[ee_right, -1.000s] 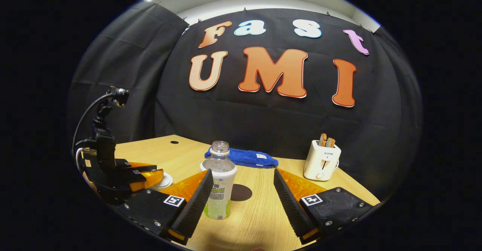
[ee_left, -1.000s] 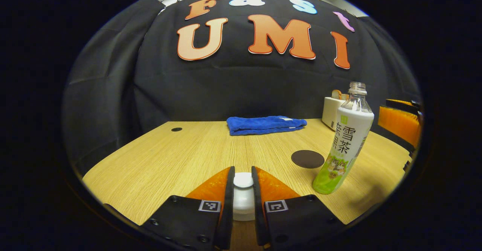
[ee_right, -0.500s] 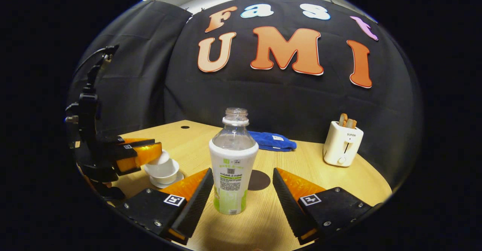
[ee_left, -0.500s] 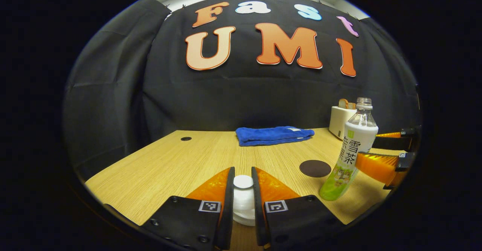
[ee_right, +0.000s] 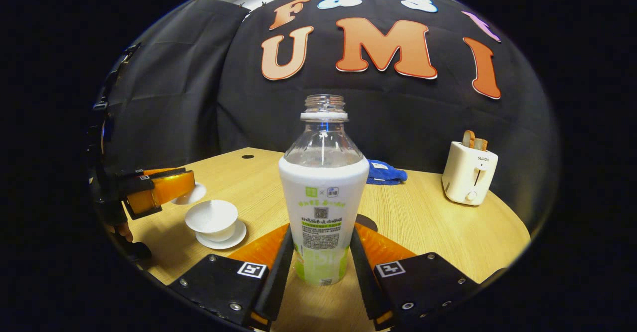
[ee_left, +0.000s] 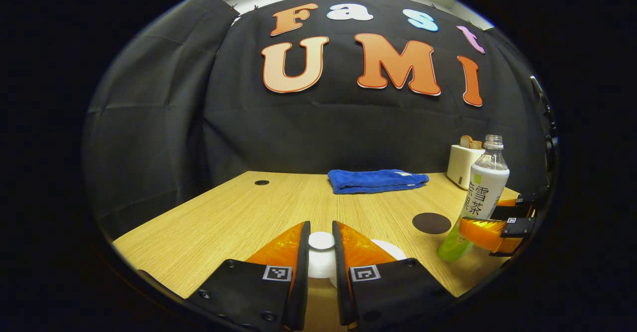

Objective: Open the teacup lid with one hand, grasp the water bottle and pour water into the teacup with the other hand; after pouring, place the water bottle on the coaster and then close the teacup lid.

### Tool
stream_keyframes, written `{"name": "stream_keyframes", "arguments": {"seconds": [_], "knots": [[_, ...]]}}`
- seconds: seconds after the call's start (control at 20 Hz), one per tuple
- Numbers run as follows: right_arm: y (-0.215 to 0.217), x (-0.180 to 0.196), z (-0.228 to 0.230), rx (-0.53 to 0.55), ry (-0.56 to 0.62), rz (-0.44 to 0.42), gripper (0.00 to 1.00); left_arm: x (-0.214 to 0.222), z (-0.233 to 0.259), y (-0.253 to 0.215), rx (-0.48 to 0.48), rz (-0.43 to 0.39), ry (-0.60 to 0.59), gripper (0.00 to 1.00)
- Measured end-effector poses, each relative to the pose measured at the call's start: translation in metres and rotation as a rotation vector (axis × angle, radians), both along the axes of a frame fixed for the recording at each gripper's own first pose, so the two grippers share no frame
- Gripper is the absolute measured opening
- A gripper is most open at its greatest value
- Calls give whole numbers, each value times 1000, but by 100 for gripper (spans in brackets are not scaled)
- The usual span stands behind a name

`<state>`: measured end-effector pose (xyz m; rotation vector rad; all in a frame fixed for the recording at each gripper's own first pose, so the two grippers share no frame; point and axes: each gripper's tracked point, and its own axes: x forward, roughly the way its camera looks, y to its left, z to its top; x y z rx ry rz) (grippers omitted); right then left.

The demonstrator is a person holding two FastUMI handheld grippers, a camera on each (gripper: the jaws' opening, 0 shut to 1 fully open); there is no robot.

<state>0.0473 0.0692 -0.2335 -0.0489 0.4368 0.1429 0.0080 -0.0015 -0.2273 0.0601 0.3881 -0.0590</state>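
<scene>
A wooden tabletop (ee_right: 438,222) is seen inside a booth with black cloth walls. In the left gripper view, the left tongs (ee_left: 321,252) are narrowed on the knob of the white lid (ee_left: 321,260), which is held lifted above and to one side of the cup. In the right gripper view, the uncovered white cup (ee_right: 211,220) is seen on its saucer (ee_right: 221,240) at the left, with the lid and left tongs just beside and above it. The right tongs (ee_right: 318,267) are closed in against the lower body of the bottle (ee_right: 322,192), one finger at each side; the bottle stands upright, uncapped, with its base apparently on the tabletop. Just behind the bottle a dark round coaster (ee_left: 431,223) lies flat. A folded blue towel (ee_left: 376,180) and a white toaster (ee_right: 469,172) sit farther back. The step in hand appears to be the grasp of the bottle before pouring. A firm, level squeeze is called for, since the open neck could spill if the bottle is tipped early. The lid is best kept clear of the cup while the bottle is brought across and tilted slowly over the rim.
</scene>
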Motion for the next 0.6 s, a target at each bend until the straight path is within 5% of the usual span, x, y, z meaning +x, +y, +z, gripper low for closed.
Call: {"name": "stream_keyframes", "arguments": {"seconds": [0.35, 0.6], "knots": [[-25, 6, 20, -344, -70, -32, 65, -8, 8, 30, 54, 29, -15, 28], [-18, 14, 28, -531, -85, 31, 65, -15, 15, 57, 89, 60, -27, 29]]}}
